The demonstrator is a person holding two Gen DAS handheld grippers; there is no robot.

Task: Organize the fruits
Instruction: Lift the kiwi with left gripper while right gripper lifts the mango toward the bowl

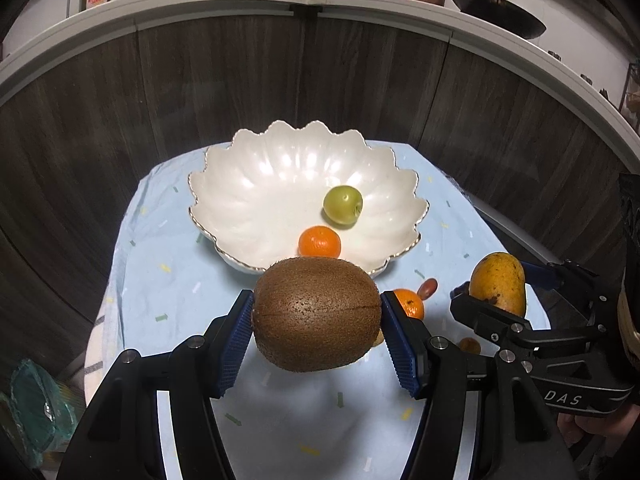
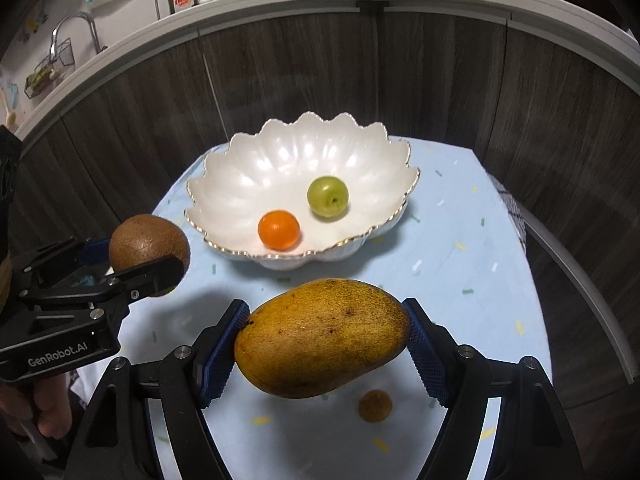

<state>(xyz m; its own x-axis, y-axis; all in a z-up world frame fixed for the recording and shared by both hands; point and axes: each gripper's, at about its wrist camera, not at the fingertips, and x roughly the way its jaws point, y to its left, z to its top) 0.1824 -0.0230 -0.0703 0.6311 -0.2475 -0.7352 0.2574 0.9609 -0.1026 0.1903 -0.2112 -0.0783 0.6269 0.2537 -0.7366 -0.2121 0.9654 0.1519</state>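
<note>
Left wrist view: left gripper [image 1: 317, 322] clamps the fuzzy, softish kiwi [image 1: 316, 314] end to end, aloft just short of the bowl [image 1: 240, 200]; right wrist view: right gripper [image 2: 322, 338] pinches the heavier, smooth-skinned, probably slippery mango [image 2: 322, 336] by its tips, off the cloth [image 2: 460, 280]

Kiwi [image 1: 316, 314] hides part of second orange [image 1: 410, 303]

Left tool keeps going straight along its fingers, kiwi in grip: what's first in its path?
Probably the near rim of the white bowl. The left tool holds the kiwi just short of it, with the orange in the bowl right behind the rim. Depth is hard to judge; it may clear the rim.
</note>
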